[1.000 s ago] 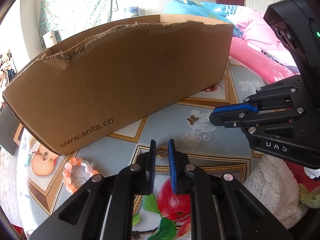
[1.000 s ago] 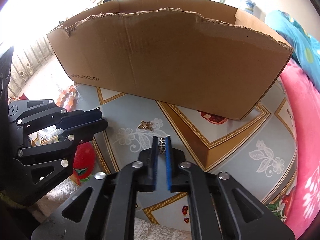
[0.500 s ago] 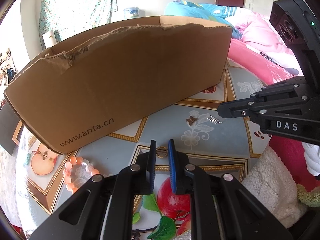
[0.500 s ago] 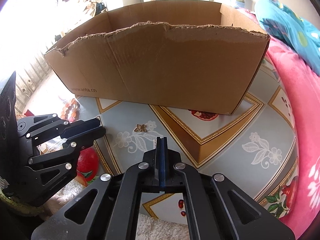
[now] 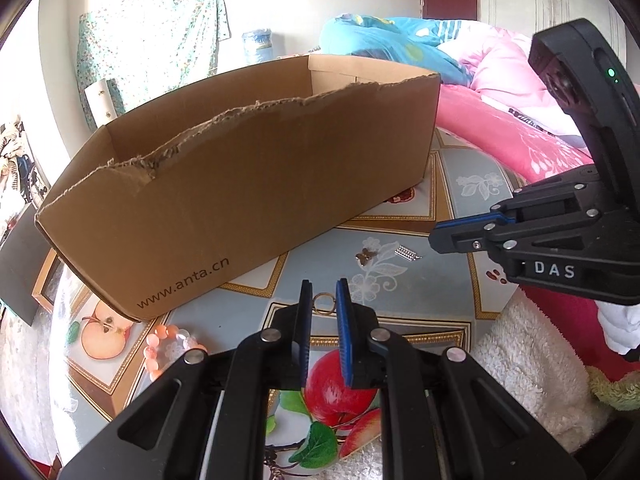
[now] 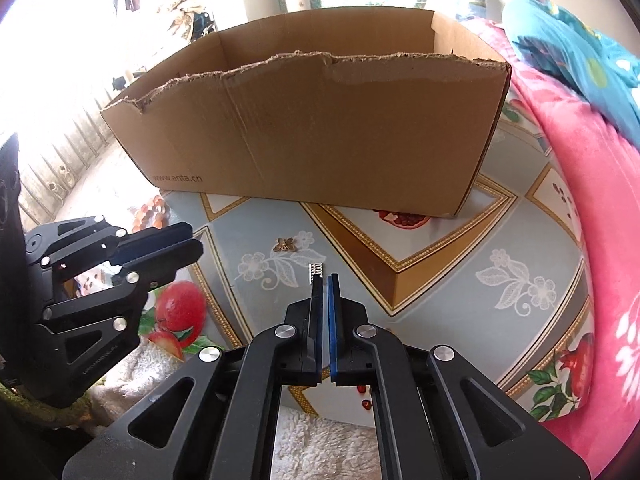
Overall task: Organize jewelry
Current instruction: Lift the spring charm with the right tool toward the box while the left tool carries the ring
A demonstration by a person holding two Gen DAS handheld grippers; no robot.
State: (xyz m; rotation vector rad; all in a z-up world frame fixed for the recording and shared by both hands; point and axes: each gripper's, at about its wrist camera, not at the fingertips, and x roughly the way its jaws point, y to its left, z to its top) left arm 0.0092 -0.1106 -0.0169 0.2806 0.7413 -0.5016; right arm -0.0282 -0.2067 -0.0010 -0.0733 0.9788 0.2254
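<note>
Cardboard box (image 5: 248,184) sits on the patterned tablecloth (image 5: 420,292), top open, near wall torn ragged along its upper edge; "www.anta.cn" printed low on that wall. The interior floor is hidden from both views.

Left gripper (image 5: 323,294) hangs low over the cloth, jaws parted by a narrow gap. A small gold ring (image 5: 323,304) lies flat on the cloth in that gap, at the fingertips; whether either pad touches it cannot be told. Nothing is clamped.

Right gripper (image 6: 325,280) has jaws nearly together, a thin slit between the pads, holding nothing. A small silver rhinestone strip (image 6: 316,269) lies on the cloth just beyond its left fingertip, apart from the pads as seen from the left wrist (image 5: 408,253).

A bronze butterfly charm (image 5: 366,255) lies on the floral print between strip and box, close to the strip, not touching it. A peach bead bracelet (image 5: 168,344) lies near the box's left front corner, partly hidden behind the left gripper's frame.

Open cloth runs between the box's near wall and both grippers. The table's right side is bounded by a pink blanket (image 6: 592,184); a white fleecy cloth (image 5: 528,356) lies at the near edge. The two grippers sit side by side, well apart.
</note>
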